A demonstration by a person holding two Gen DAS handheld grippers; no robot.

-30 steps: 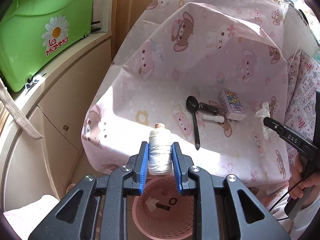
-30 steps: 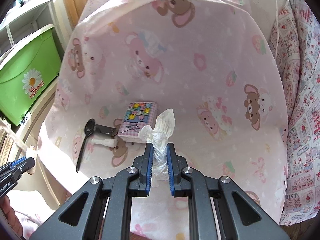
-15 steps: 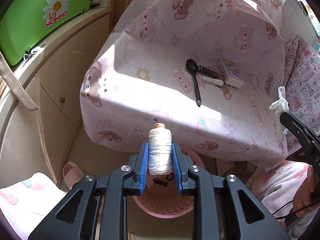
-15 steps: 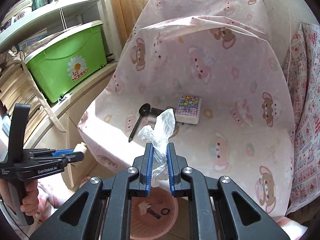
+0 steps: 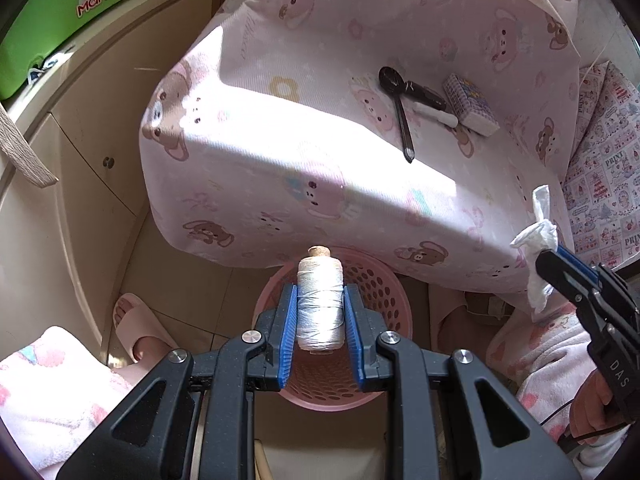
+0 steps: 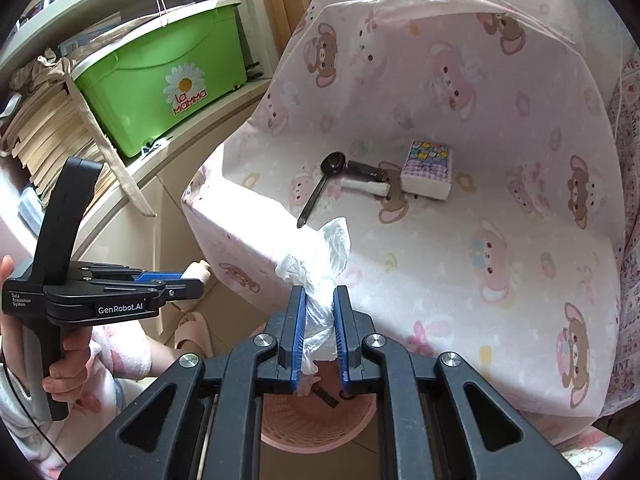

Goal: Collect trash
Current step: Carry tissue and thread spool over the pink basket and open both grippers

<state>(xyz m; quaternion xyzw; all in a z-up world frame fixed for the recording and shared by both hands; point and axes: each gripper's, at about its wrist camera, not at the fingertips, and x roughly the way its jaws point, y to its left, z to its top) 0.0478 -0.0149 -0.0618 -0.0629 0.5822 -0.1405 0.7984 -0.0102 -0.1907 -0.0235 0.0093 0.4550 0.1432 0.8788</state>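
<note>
One thread spool [image 5: 320,300], one tissue [image 6: 320,280], one basket [image 5: 394,292].

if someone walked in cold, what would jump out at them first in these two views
The white thread spool clamped in the left gripper, right above the pink basket on the floor. Next, the crumpled tissue pinched in the right gripper, over the same basket. Behind both, a black spoon and a patterned tissue pack lie on the pink bear-print cover.

basket [image 5: 394,288] floor: mostly hidden behind the thread spool [image 5: 320,304]
green bin [image 5: 48,20]: cut off at the top-left edge
</note>
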